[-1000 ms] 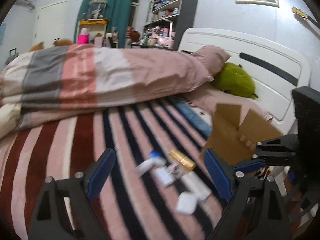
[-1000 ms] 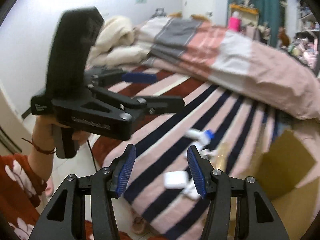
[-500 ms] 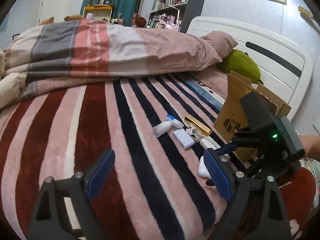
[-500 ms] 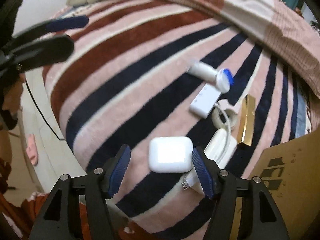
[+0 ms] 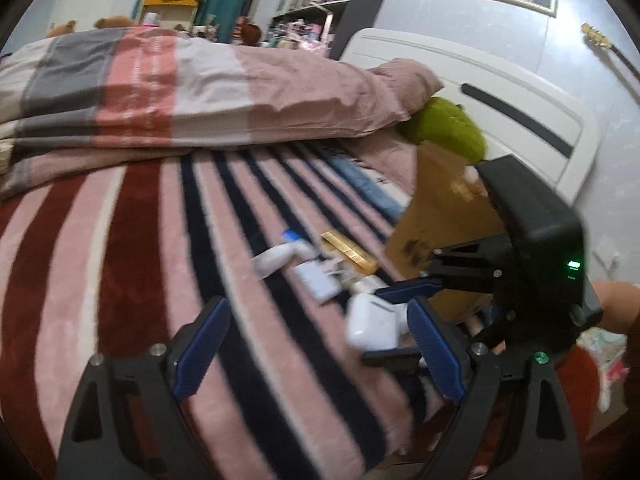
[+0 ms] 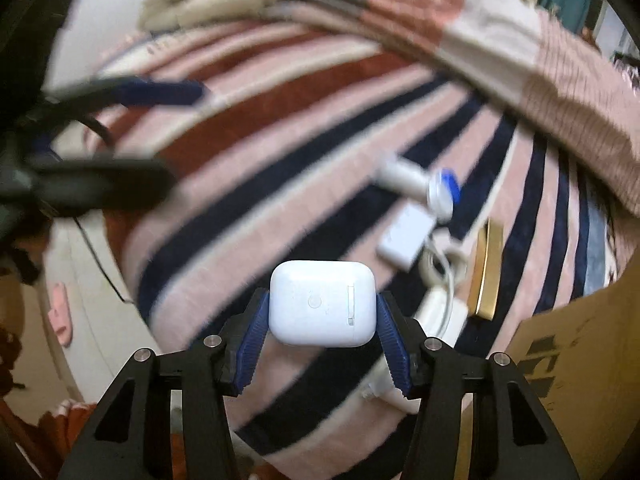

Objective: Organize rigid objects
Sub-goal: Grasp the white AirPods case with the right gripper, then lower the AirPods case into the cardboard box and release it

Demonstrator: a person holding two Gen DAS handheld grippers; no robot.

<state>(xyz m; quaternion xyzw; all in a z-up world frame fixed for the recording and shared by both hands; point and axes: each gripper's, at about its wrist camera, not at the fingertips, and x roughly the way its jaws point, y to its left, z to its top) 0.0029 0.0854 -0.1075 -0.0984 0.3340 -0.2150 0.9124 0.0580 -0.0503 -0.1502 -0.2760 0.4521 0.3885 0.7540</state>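
My right gripper (image 6: 322,332) is shut on a white earbud case (image 6: 322,302), held just above the striped blanket. In the left wrist view the same case (image 5: 372,322) sits between the right gripper's blue pads. My left gripper (image 5: 316,354) is open and empty over the blanket. On the blanket lie a white tube with a blue cap (image 6: 420,184), a small white adapter (image 6: 406,236) with a coiled cable, a gold bar-shaped box (image 6: 488,272) and a white charger (image 6: 440,312).
A brown cardboard box (image 5: 444,216) stands at the right, beside the white headboard (image 5: 500,100) and a green plush (image 5: 452,128). A folded duvet (image 5: 180,88) lies across the far side of the bed. The bed edge and floor are at the left in the right wrist view.
My right gripper has closed on the earbud case and lifted it slightly off the blanket. My left gripper has shifted a little closer to the objects.
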